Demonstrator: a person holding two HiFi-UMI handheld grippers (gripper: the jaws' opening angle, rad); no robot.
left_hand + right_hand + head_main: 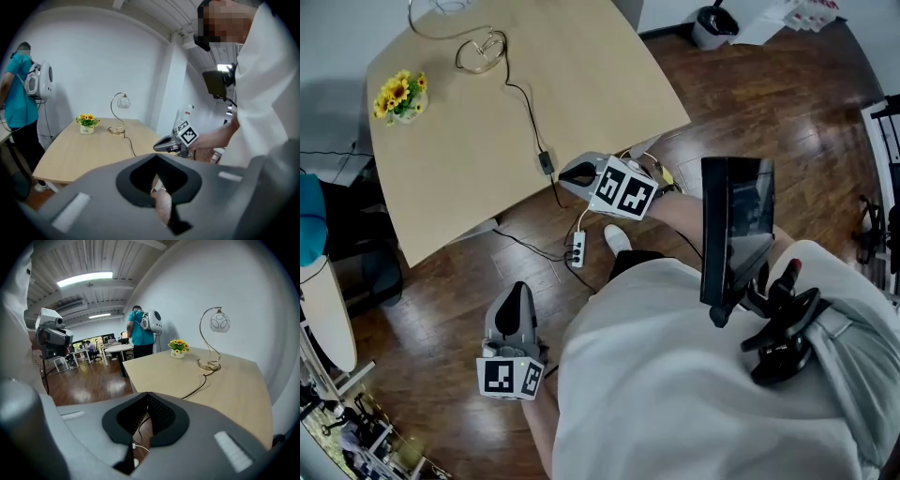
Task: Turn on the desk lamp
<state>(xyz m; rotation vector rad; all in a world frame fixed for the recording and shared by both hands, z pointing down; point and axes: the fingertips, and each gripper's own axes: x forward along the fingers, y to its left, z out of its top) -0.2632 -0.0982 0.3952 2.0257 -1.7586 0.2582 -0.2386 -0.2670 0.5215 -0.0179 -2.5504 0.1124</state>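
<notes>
The desk lamp [478,52] stands at the far end of the light wooden table [581,75]; it has a gold curved stem and a round glass globe [219,322] and looks unlit. Its black cord runs to an inline switch [546,161] near the table's front edge. My right gripper [570,174] is shut and empty, its tips just right of that switch. My left gripper [517,292] is also shut and empty, low over the wooden floor, apart from the table. The lamp [121,105] shows far off in the left gripper view.
A small pot of sunflowers [401,96] sits left of the lamp. A white power strip [577,249] lies on the floor under the table edge. A person in a teal shirt [138,333] stands beyond the table. A bin [712,26] stands at the far right.
</notes>
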